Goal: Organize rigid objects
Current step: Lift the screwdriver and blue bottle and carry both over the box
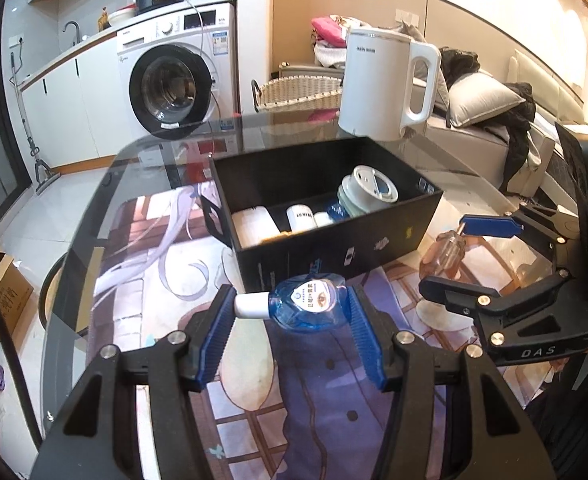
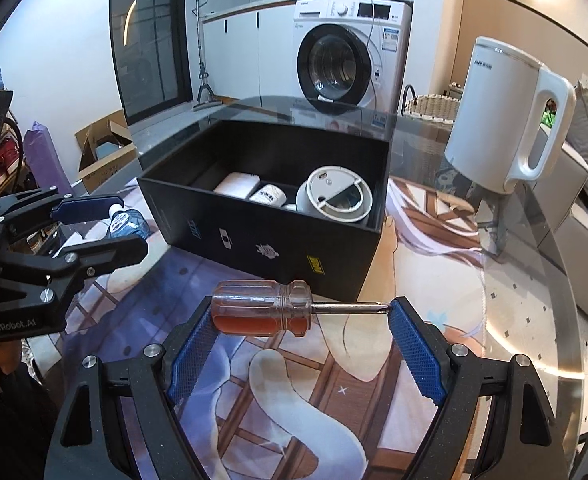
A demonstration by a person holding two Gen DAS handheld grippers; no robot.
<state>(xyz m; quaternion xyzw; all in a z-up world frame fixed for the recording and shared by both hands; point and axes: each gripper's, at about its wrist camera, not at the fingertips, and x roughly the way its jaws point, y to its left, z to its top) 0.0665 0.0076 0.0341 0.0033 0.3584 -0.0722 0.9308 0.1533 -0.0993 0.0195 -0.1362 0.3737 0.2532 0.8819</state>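
Note:
My left gripper [image 1: 289, 312] is shut on a small blue bottle [image 1: 308, 306] with a white cap, held lengthwise between the blue pads just in front of the black box [image 1: 334, 252]. My right gripper [image 2: 300, 314] is shut on a stubby screwdriver [image 2: 261, 308] with a clear amber handle, held end to end, its tip against the right pad, in front of the black box [image 2: 261, 244]. The box holds a round white device [image 2: 336, 194], white containers [image 2: 267, 196] and another blue bottle [image 1: 336, 210]. Each gripper shows in the other's view, the right gripper [image 1: 454, 260] and the left gripper [image 2: 109, 224].
A white electric kettle [image 1: 390, 84] stands on the glass table behind the box, also in the right wrist view [image 2: 510, 120]. A printed mat [image 2: 294, 380] covers the table under both grippers. A wicker basket [image 1: 298, 92], washing machine [image 1: 177, 68] and sofa lie beyond.

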